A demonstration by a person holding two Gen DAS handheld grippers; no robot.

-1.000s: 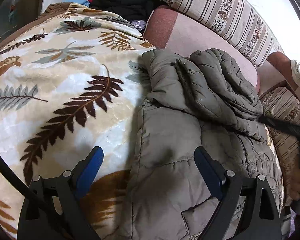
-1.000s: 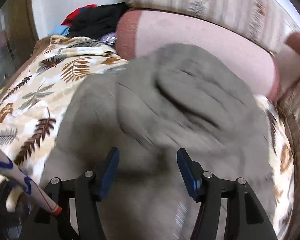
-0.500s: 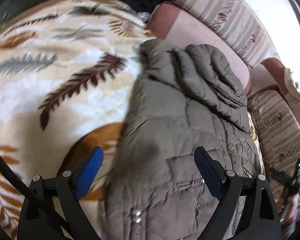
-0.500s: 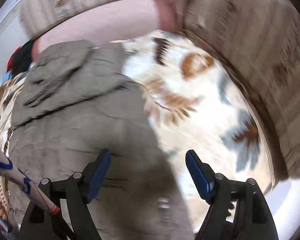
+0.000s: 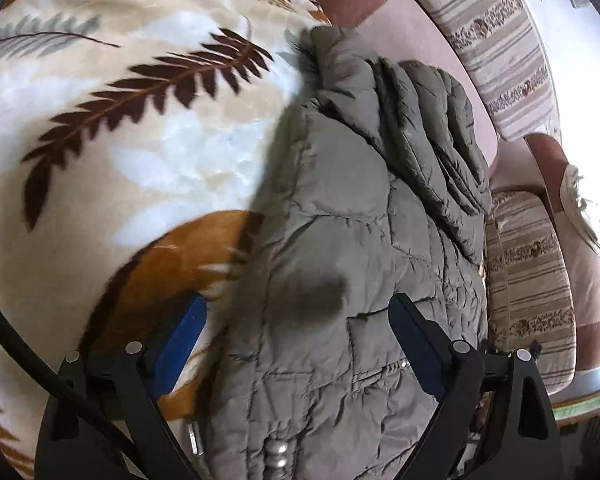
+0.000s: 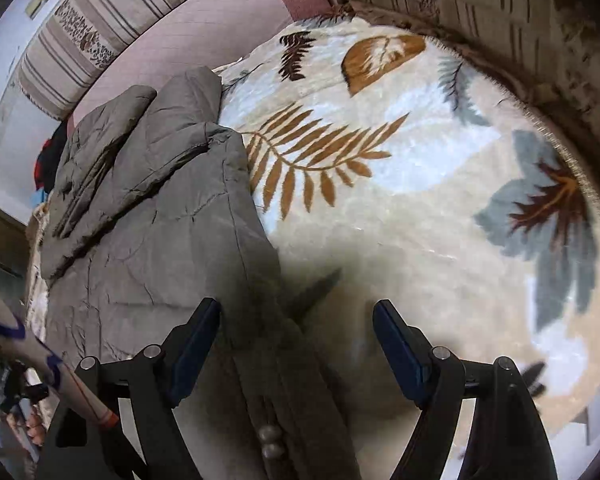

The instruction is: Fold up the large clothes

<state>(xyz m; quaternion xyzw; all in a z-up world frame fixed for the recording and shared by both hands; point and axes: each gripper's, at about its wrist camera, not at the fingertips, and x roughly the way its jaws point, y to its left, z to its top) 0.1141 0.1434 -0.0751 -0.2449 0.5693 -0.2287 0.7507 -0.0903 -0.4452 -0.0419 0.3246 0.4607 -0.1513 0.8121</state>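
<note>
Grey-green quilted jacket (image 5: pixel 340 248) lies lengthwise on the leaf-print blanket (image 5: pixel 120 152), sleeves and hood already turned in over the body at the far end, so the garment reads as a long narrow strip. Left wrist view: the left gripper (image 5: pixel 296 344) sits low over the near end, jaws spread wide and holding nothing; the jacket's left edge falls between the jaws, blanket under the left-hand finger, quilting under the right-hand one. Snap buttons (image 5: pixel 280 454) show just behind the jaw line, near the bottom of the view. Right wrist view: the right gripper (image 6: pixel 296 340) is also spread wide and empty; the jacket's (image 6: pixel 156 240) right edge runs between the jaws, nearer the left-hand finger, and bare blanket (image 6: pixel 400 184) lies ahead of the right-hand finger. Striped sofa cushions (image 5: pixel 496 40) ring the far side beyond the jacket. Judgement: side folds look done; step in hand appears to be placing both grippers at the near hem corners for the crosswise fold. The next move likely calls for each jaw to drop onto its edge, bite through all the padded layers, then lift and carry the hem toward the hood end. Thick fill may slip from a shallow bite.
</note>
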